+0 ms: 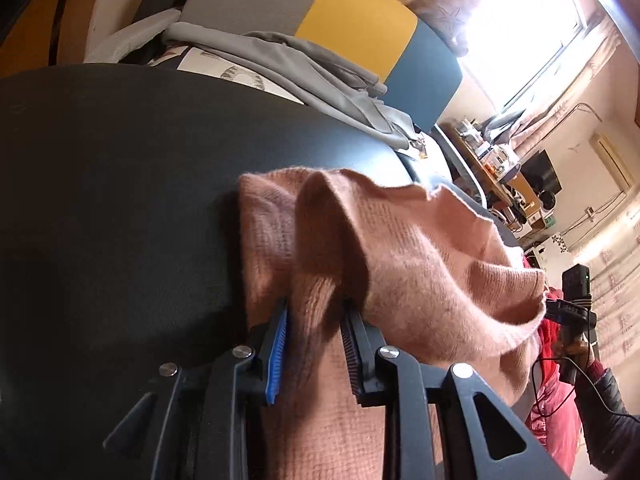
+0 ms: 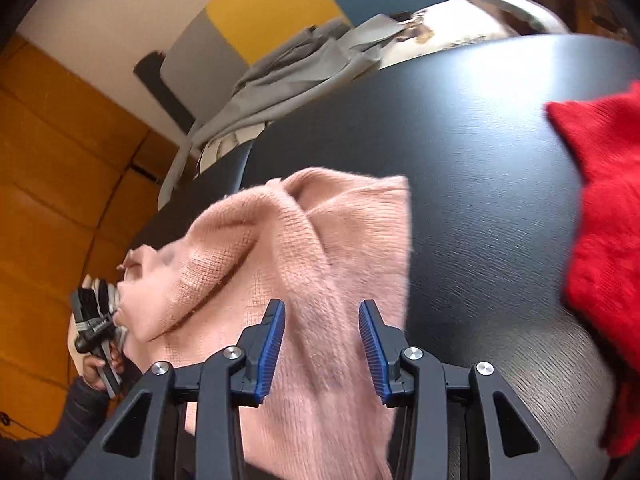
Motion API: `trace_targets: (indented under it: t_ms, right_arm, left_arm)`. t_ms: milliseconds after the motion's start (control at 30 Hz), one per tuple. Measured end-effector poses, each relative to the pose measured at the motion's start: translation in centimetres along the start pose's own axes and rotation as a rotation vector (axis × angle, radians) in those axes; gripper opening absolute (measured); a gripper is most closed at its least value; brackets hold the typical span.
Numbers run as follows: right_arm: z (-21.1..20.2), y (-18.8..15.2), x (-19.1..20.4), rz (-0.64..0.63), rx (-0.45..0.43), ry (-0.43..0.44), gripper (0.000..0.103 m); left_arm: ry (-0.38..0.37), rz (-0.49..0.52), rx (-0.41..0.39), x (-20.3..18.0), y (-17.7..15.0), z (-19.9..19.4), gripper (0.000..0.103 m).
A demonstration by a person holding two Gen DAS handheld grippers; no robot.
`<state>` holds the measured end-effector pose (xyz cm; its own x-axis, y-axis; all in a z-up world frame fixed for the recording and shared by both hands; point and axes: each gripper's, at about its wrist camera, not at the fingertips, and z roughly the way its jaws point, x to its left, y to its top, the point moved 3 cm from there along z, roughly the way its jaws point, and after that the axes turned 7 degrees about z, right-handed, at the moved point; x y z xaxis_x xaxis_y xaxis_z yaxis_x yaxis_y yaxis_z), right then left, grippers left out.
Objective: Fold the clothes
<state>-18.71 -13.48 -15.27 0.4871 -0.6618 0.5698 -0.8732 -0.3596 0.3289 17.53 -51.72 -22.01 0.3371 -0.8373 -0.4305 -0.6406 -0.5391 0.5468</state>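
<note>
A pink knitted sweater point(image 1: 400, 248) hangs bunched over the near edge of a dark table point(image 1: 120, 180). My left gripper point(image 1: 316, 312) is shut on a fold of it, the cloth running down between the fingers. In the right wrist view the same sweater point(image 2: 320, 260) lies under my right gripper point(image 2: 322, 320), whose blue-padded jaws stand apart around the cloth without pinching it. The left gripper point(image 2: 98, 320) shows there at the far left, at the sweater's corner. The right gripper point(image 1: 576, 308) shows at the right of the left wrist view.
A red fuzzy garment point(image 2: 604, 240) lies on the table's right side. Grey clothes point(image 1: 312, 68) are piled on a chair at the table's far edge point(image 2: 288, 80). A cluttered desk point(image 1: 504, 168) and a bright window stand beyond.
</note>
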Motion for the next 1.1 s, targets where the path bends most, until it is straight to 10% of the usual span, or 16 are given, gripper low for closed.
trace_targets:
  t_ms: [333, 433, 500, 733, 1100]
  right_arm:
    - [2.1, -2.3, 1.2, -0.163, 0.118, -0.109, 0.022]
    - [2.1, -2.5, 1.2, -0.176, 0.133, -0.129, 0.031]
    - [2.1, -2.5, 1.4, -0.182, 0.139, -0.147, 0.030]
    - [-0.3, -2.8, 3.3, -0.245, 0.142, -0.184, 0.011]
    - [-2.5, -7.5, -2.5, -0.011, 0.092, -0.127, 0.011]
  left_arm:
    - [0.009, 0.159, 0.042, -1.7, -1.1, -0.4, 0.029]
    - [-0.033, 0.099, 0.078, -1.3, -0.9, -0.5, 0.026]
    - [-0.049, 0.039, 0.092, -1.0, -0.6, -0.7, 0.007]
    - [-0.224, -0.084, 0.018, -1.1, -0.6, -6.2, 0.005]
    - [-0.061, -0.138, 0.129, 1.2, -8.4, -6.5, 0.003]
